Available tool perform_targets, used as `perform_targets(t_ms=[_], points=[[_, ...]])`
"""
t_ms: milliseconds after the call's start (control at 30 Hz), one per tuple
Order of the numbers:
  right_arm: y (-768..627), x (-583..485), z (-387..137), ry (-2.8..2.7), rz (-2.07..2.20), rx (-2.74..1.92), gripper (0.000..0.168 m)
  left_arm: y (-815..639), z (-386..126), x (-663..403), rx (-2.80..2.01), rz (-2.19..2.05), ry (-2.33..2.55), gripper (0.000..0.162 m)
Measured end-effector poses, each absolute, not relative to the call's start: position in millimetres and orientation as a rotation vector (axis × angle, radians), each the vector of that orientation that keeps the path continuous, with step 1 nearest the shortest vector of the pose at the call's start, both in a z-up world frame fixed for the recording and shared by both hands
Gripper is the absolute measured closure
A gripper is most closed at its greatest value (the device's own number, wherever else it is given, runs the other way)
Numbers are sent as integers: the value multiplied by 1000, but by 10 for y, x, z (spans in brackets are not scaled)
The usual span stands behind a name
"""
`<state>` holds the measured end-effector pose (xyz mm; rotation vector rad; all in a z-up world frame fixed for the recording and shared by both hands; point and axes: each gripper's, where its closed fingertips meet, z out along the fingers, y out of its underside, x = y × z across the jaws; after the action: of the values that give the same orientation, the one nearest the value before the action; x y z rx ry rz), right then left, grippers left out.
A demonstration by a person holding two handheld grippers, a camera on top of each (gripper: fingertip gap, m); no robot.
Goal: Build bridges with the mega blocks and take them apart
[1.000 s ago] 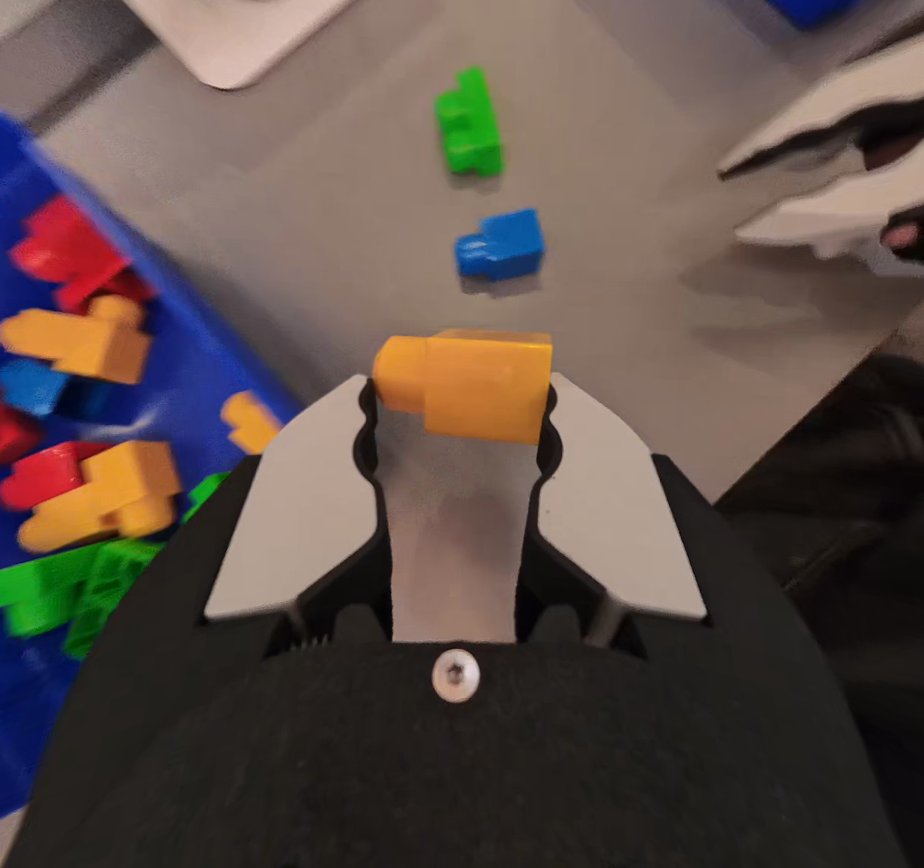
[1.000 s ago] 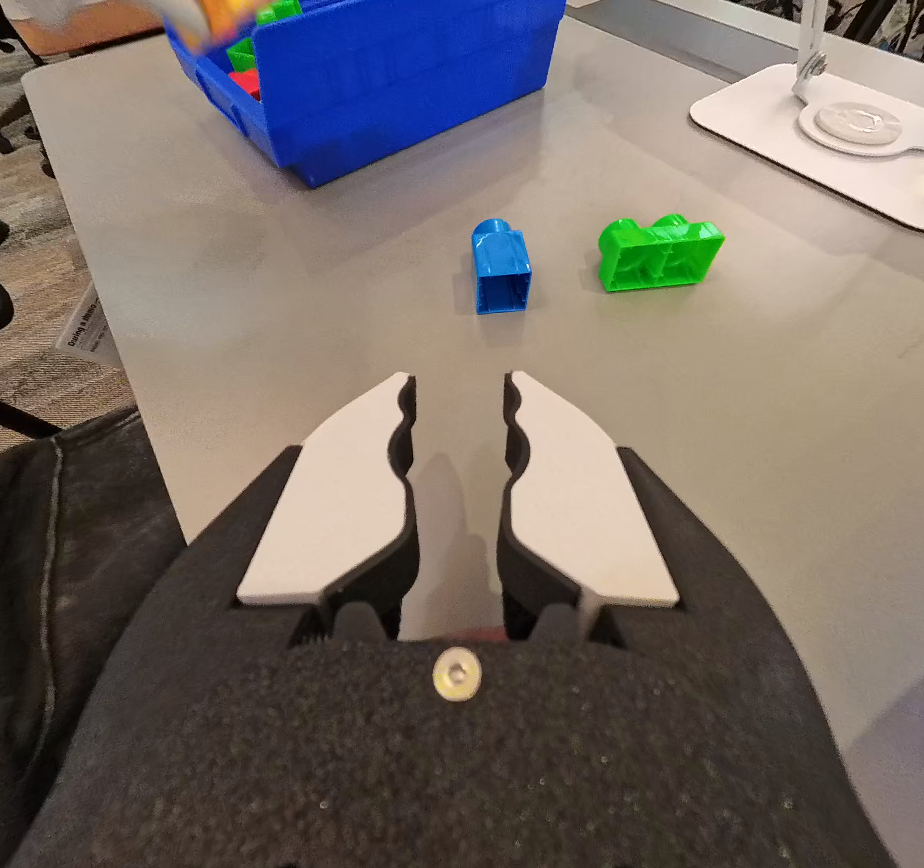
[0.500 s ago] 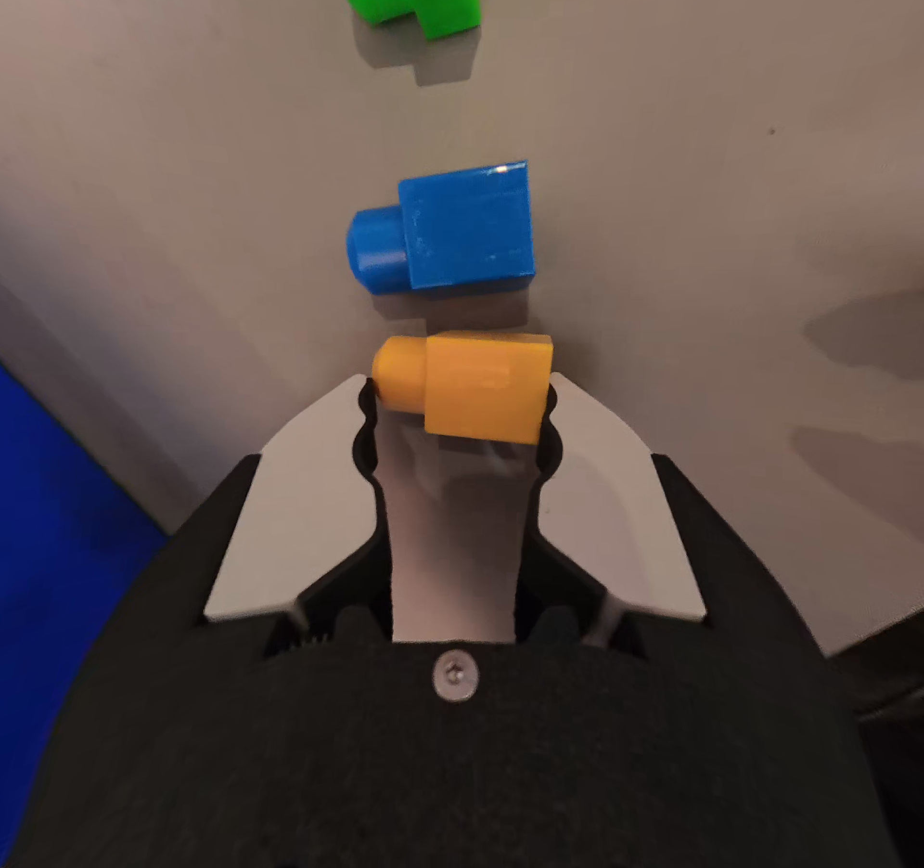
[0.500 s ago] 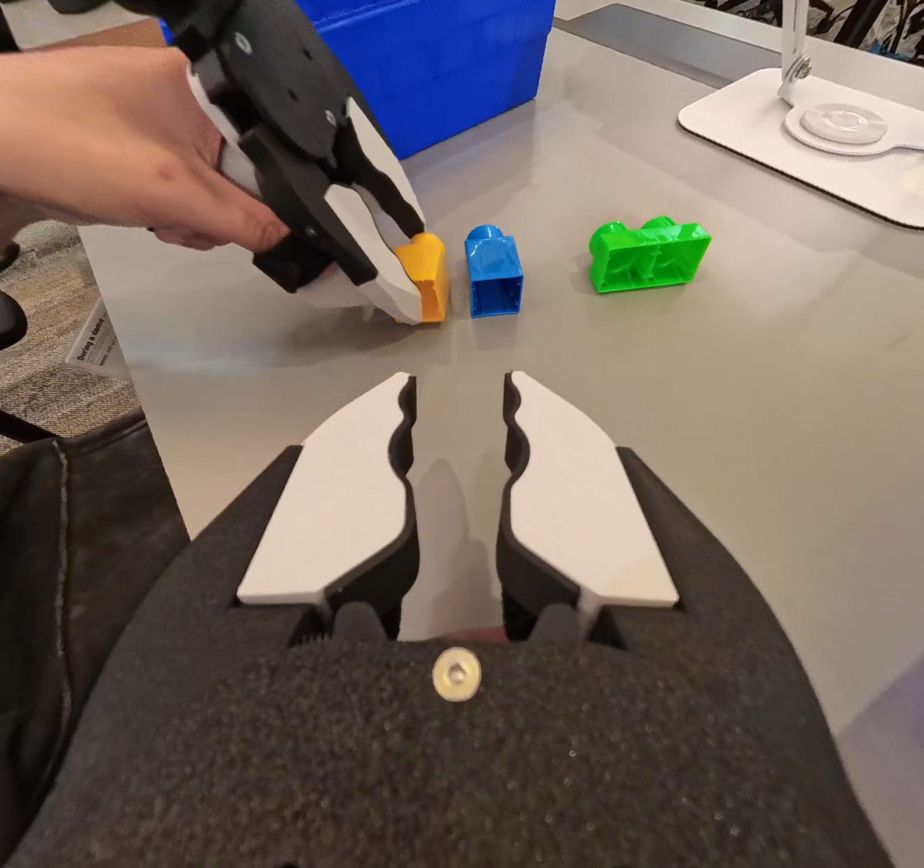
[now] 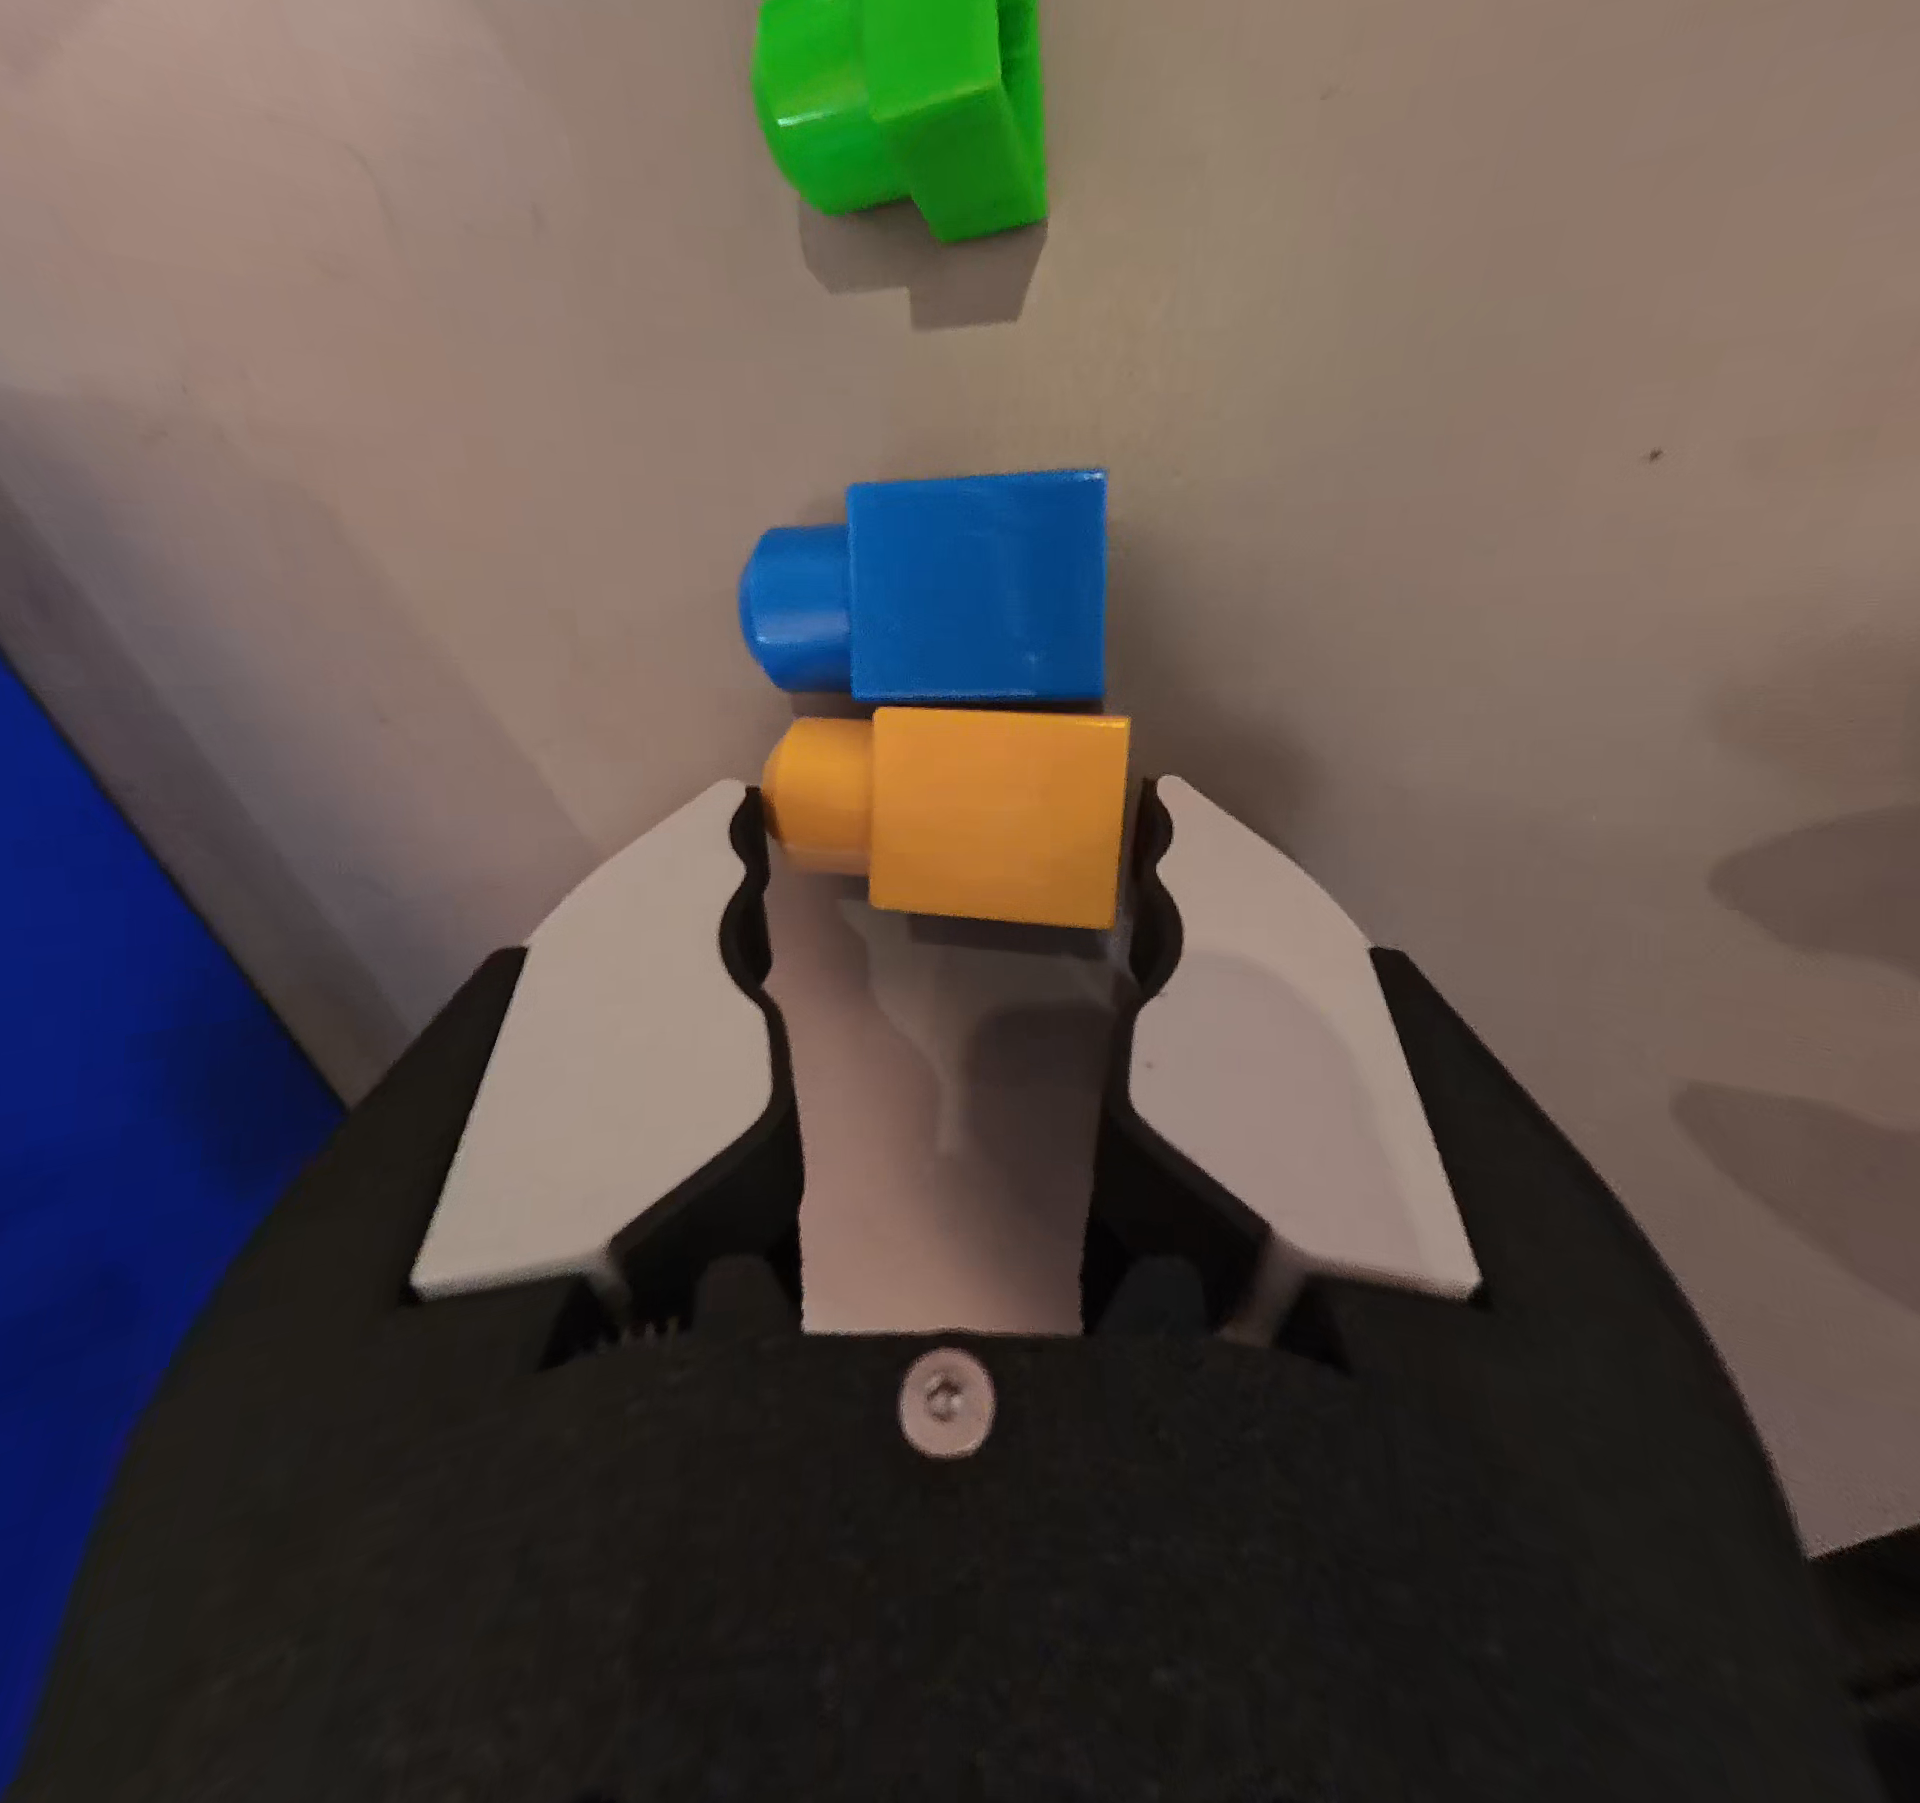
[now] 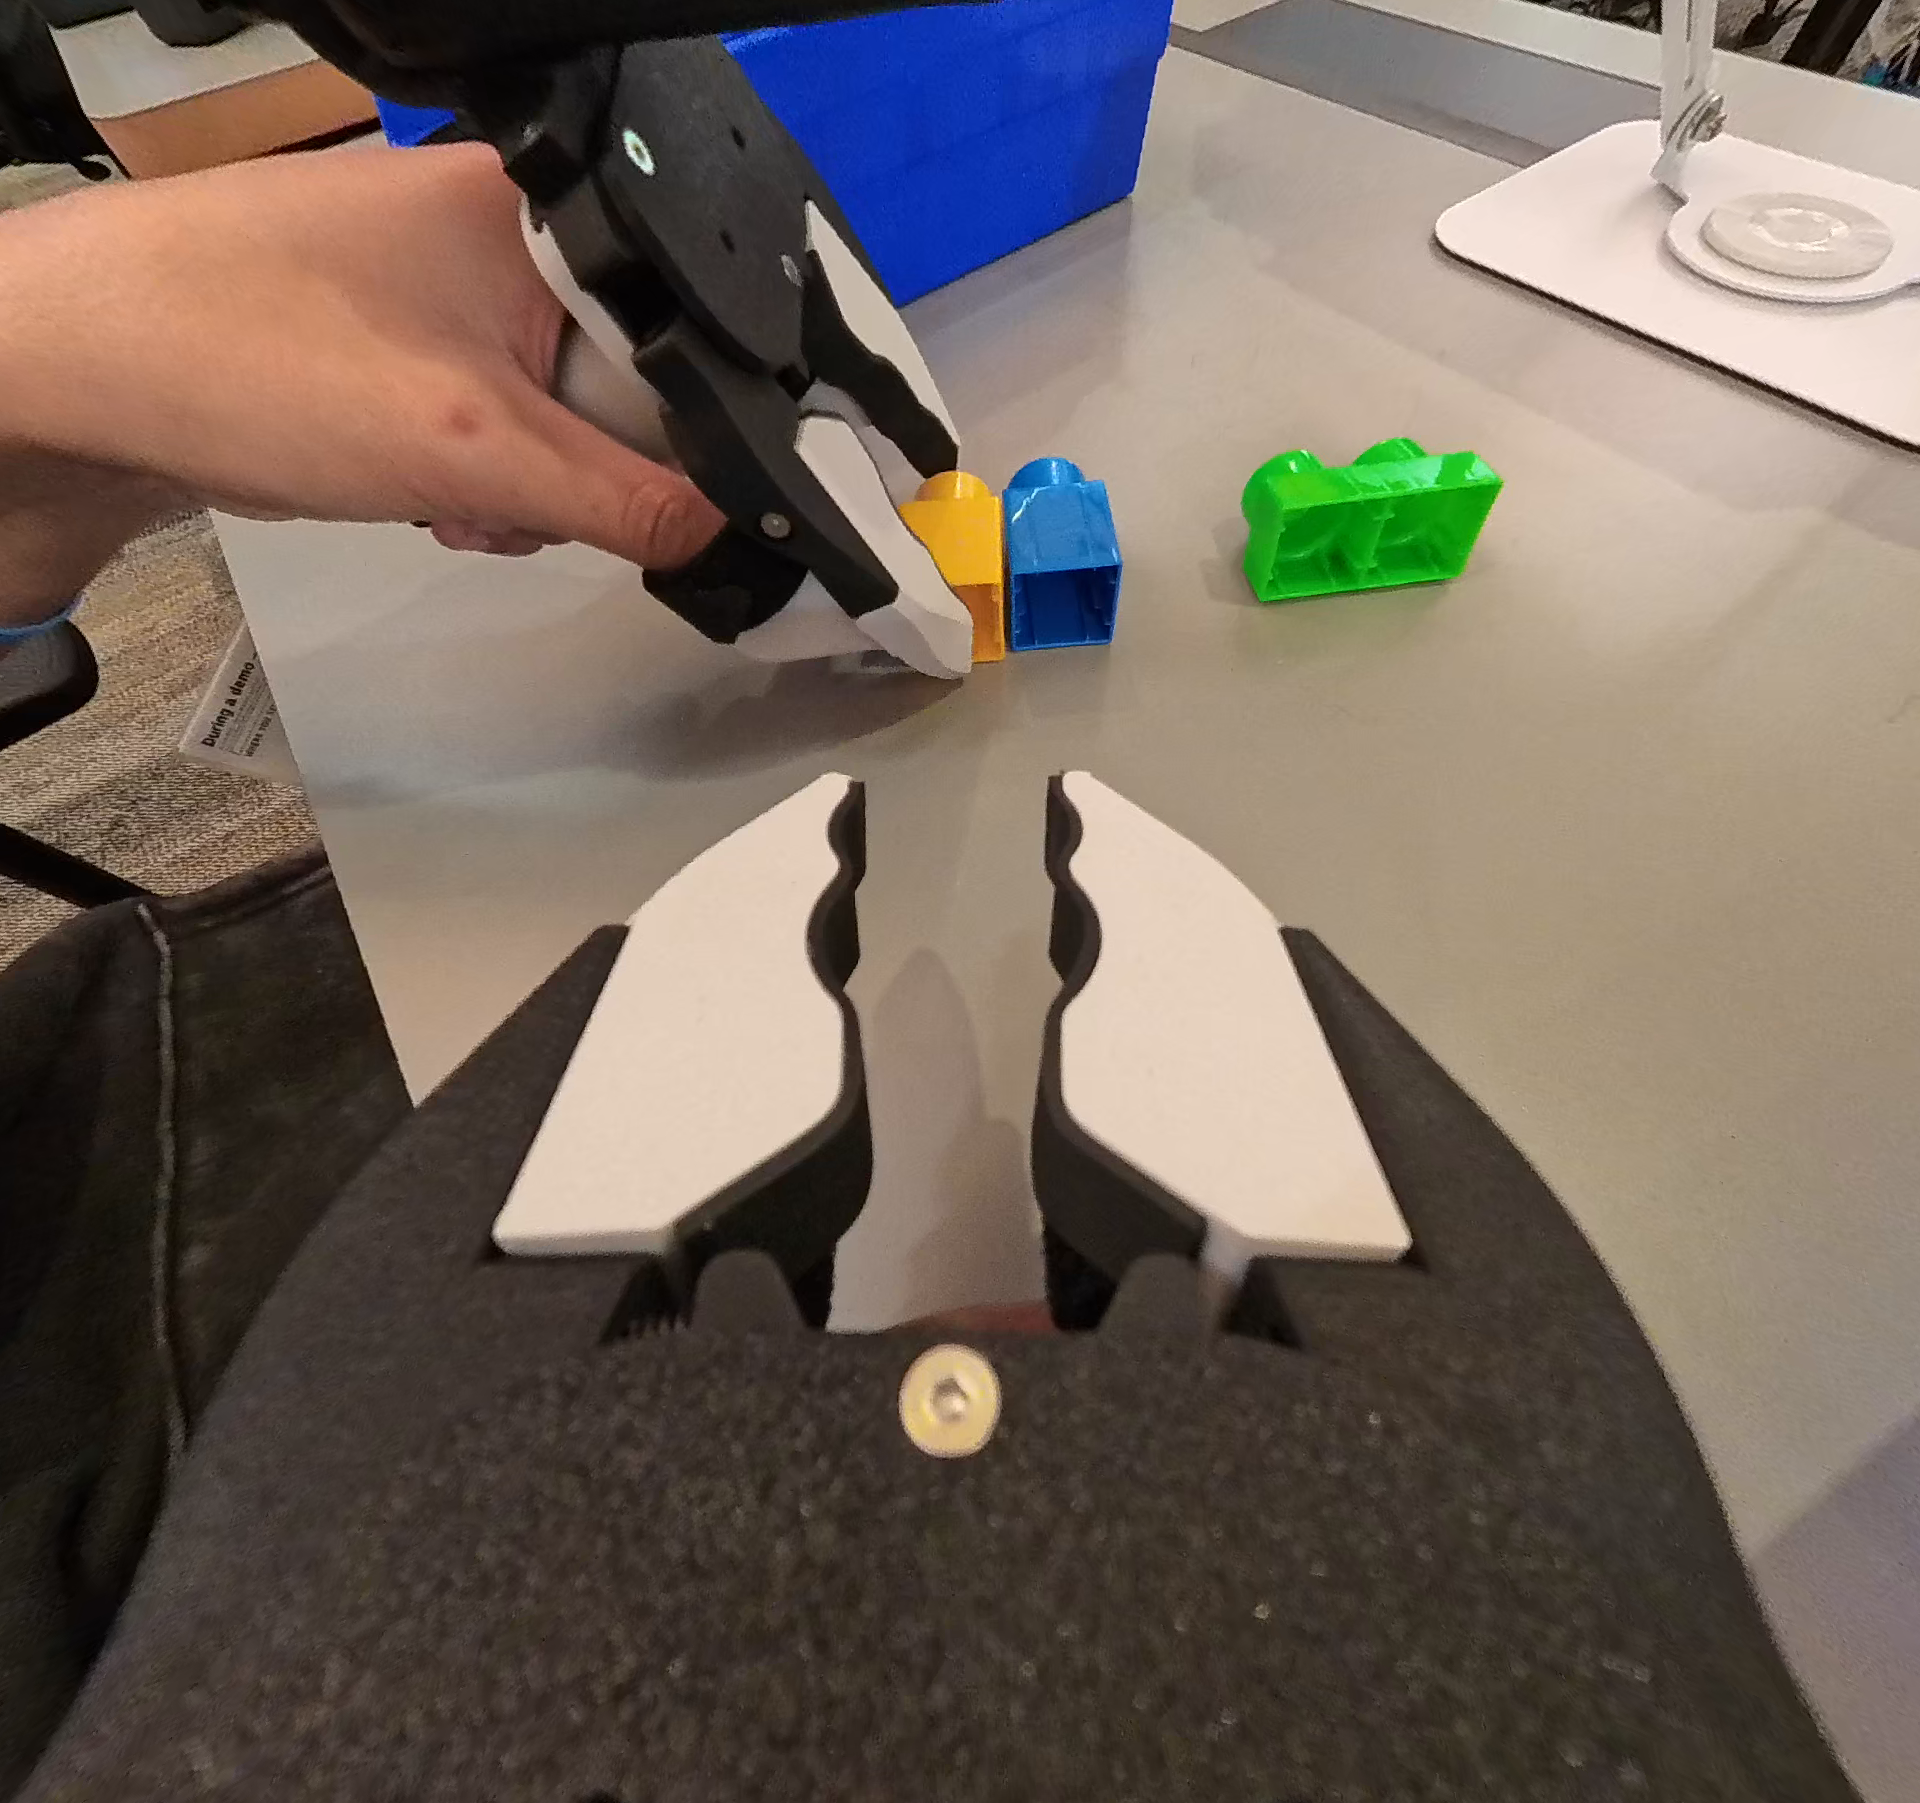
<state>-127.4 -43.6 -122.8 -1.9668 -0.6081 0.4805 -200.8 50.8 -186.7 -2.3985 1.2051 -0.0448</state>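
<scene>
While left fingers (image 5: pixel 945 808) bracket the yellow block (image 5: pixel 992 818), right fingers (image 6: pixel 951 792) stand apart, empty.

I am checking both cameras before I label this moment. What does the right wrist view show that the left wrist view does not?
Only the right wrist view shows the person's hand holding the left gripper, the open right gripper, the white stand base and the blocks' hollow undersides. Only the left wrist view shows a small gap between the left gripper's right finger and the orange block. Both show the orange block beside the blue block, the green block, the blue bin and the grey table.
</scene>
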Motion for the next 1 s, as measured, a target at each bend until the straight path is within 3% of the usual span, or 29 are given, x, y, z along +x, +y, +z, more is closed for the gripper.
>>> perform_targets(t_ms=[333, 633, 767, 867, 1000], points=[[-460, -1289, -1213, -620, 467, -1963, 135, 560, -1833, -1940, -2379, -50, 1173, 95], [-456, -1210, -1215, -602, 456, -1966, 134, 296, -1321, -2395, -2090, -285, 1023, 95], [-457, -1230, -1204, -573, 494, -1984, 126, -37, -1250, -2540, -1879, -735, 922, 96], [-460, -1277, -1248, -603, 462, -2014, 122, -79, -1152, -2701, -1782, -863, 812, 94], [-371, -1333, -1308, -616, 347, -2054, 106, -69, -1014, -2785, -1724, -922, 761, 97]])
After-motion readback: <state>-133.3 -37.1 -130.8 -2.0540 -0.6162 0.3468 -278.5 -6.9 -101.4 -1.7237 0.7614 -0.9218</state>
